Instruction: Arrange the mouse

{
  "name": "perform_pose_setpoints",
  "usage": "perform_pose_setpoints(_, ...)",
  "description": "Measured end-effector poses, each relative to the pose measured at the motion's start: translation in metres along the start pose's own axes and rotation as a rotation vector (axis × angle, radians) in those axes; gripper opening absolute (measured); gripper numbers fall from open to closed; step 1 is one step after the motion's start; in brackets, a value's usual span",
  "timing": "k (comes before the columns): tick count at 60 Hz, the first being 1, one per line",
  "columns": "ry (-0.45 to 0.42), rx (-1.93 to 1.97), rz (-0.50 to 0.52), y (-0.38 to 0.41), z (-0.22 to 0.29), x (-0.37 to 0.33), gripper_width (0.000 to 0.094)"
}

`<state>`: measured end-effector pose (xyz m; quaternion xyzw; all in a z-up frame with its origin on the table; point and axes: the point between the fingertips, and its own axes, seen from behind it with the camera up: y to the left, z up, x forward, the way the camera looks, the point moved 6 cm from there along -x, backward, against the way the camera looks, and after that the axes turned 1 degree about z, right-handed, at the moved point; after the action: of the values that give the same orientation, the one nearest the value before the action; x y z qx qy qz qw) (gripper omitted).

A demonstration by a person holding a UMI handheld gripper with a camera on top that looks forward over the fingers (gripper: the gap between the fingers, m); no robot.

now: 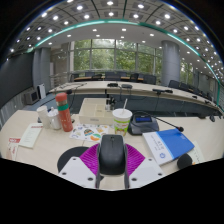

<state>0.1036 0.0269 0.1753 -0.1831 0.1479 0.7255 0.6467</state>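
While the hand-held gripper [112,172] hangs above the pale desk [95,140], its purple pads clench a dark rounded plastic mouse [112,152]. Risk: smooth shell slipping sideways if grip eases before touchdown near the blue book [172,143].

The gripper [112,160] sits low and level, pointing straight ahead; its two fingers reach forward from the bottom, one on the left and one on the right; each finger has a bright pink pad [94,157] on its inside face; the fingers stand close in on the two sides of a dark mouse [112,155], and the pads look like they press on its sides; the light-coloured finger bodies spread out wider below the pads; both fingers sit at the same height; no hand or sleeve of the person shows.
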Motion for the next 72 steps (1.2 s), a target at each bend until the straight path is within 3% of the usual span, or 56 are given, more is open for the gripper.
perform_pose_setpoints(7, 0.025, -0.009, 0.033, 0.059, 0.005, 0.03, 0.032)
perform_pose_setpoints(19, 0.157, -0.01, 0.039, 0.118, -0.059, 0.095, 0.0326)
perform_pose_setpoints(29, 0.245, 0.009, 0.051, 0.126, -0.101, 0.113, 0.0446)
perform_pose_setpoints(33, 0.239, -0.011, 0.031, 0.123, -0.099, 0.109, 0.056)
perform_pose_setpoints(37, 0.251, -0.017, 0.008, 0.121, -0.096, 0.098, 0.0874)
perform_pose_setpoints(40, 0.246, -0.008, 0.0, 0.121, -0.089, 0.086, 0.0823)
perform_pose_setpoints(43, 0.235, 0.006, -0.016, 0.12, -0.078, 0.067, 0.0866)
perform_pose_setpoints(58, 0.162, 0.028, -0.071, 0.129, -0.027, -0.073, 0.0853)
perform_pose_setpoints(72, 0.112, 0.004, -0.072, 0.141, -0.029, -0.214, 0.0851)
